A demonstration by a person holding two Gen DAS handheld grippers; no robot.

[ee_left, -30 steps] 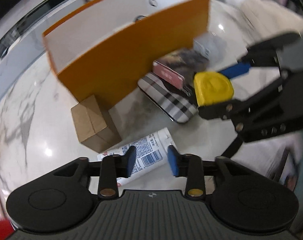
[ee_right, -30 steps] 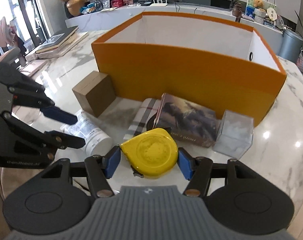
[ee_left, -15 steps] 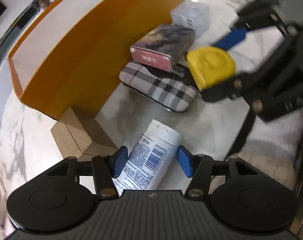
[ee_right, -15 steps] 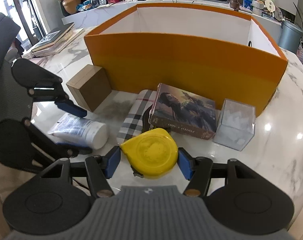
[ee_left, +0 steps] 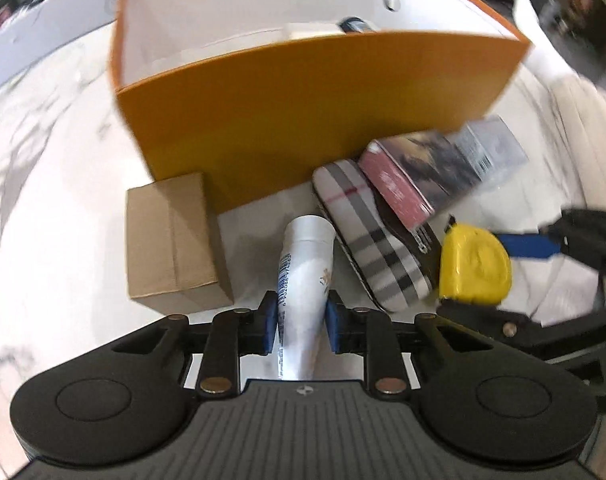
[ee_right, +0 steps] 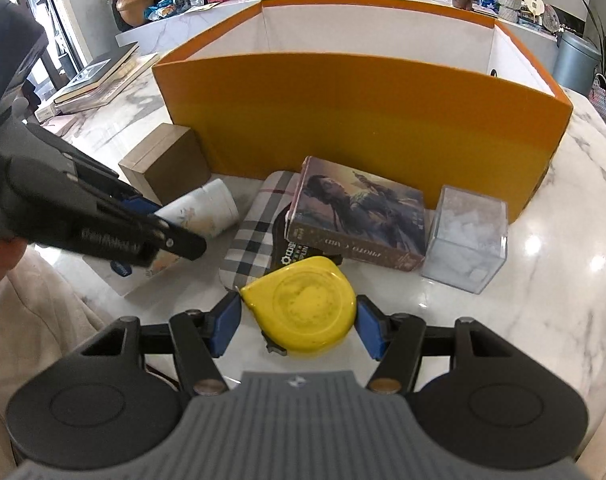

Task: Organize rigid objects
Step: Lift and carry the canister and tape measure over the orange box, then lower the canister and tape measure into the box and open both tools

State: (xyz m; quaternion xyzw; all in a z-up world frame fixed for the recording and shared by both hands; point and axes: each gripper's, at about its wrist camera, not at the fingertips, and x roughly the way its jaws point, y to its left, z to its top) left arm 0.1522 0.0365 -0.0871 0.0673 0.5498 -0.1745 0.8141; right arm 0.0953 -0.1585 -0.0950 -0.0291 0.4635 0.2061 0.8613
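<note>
My left gripper point(ee_left: 300, 325) is shut on a white tube point(ee_left: 305, 276), holding it near its flat end with the cap end raised toward the orange box point(ee_left: 303, 120). The tube also shows in the right wrist view point(ee_right: 199, 216). My right gripper point(ee_right: 298, 327) is shut on a yellow tape measure point(ee_right: 301, 306), held above the marble table; it also shows in the left wrist view point(ee_left: 475, 266). The orange box point(ee_right: 359, 120) stands open behind the pile.
In front of the box lie a brown cardboard box point(ee_right: 165, 162), a plaid case point(ee_right: 255, 232), a picture-covered box point(ee_right: 359, 212) and a clear plastic cube point(ee_right: 465, 238). Some items lie inside the orange box point(ee_left: 311, 32). Books point(ee_right: 99, 76) lie far left.
My left gripper closed on the white tube and lifted it, turning to face the orange box. My right gripper kept hold of the tape measure and rose a little.
</note>
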